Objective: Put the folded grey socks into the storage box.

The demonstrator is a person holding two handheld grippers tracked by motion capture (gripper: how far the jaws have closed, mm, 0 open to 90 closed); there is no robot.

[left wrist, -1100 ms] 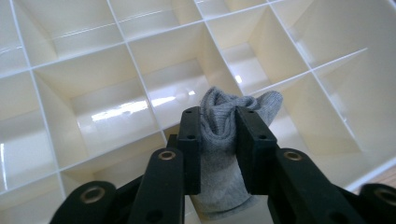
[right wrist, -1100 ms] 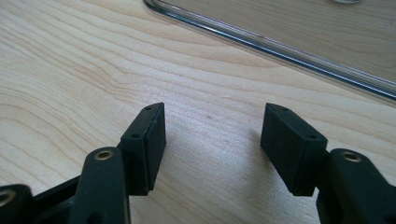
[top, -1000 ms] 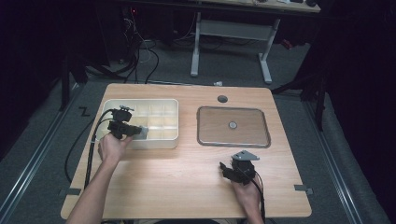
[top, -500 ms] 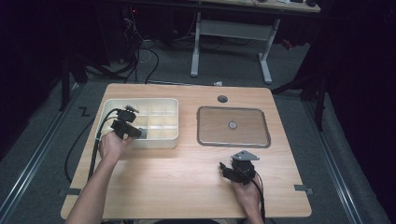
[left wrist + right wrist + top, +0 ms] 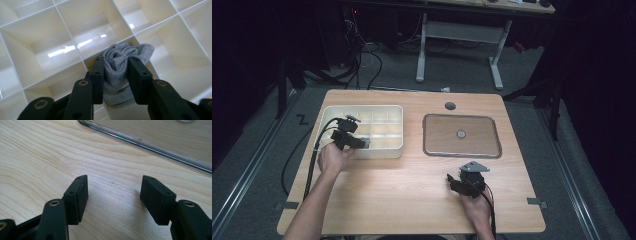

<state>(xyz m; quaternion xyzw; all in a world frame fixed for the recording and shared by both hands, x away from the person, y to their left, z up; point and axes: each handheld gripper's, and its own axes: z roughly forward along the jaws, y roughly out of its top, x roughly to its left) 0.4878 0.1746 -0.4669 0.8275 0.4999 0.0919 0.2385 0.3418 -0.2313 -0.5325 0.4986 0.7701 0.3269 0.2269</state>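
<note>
A rolled grey sock (image 5: 120, 53) sits between the jaws of my left gripper (image 5: 116, 62), over a divider of the cream compartment box (image 5: 67, 30). The jaws have just been opening, but both pads still touch the sock and pinch it narrower than its free end. In the high view the left gripper (image 5: 361, 142) hovers over the front left part of the box (image 5: 384, 152). My right gripper (image 5: 454, 181) rests low over the bare wood at the front right, open with nothing between its fingers (image 5: 77, 195).
A shallow metal-rimmed tray (image 5: 462, 151) lies right of the box, with a small round thing at its middle; its rim (image 5: 150, 147) runs just beyond the right gripper. A round hole (image 5: 450, 106) sits near the table's far edge. Cables trail from both grippers.
The left gripper has shifted slightly to the right over the box. The right hand and its gripper have not moved.
</note>
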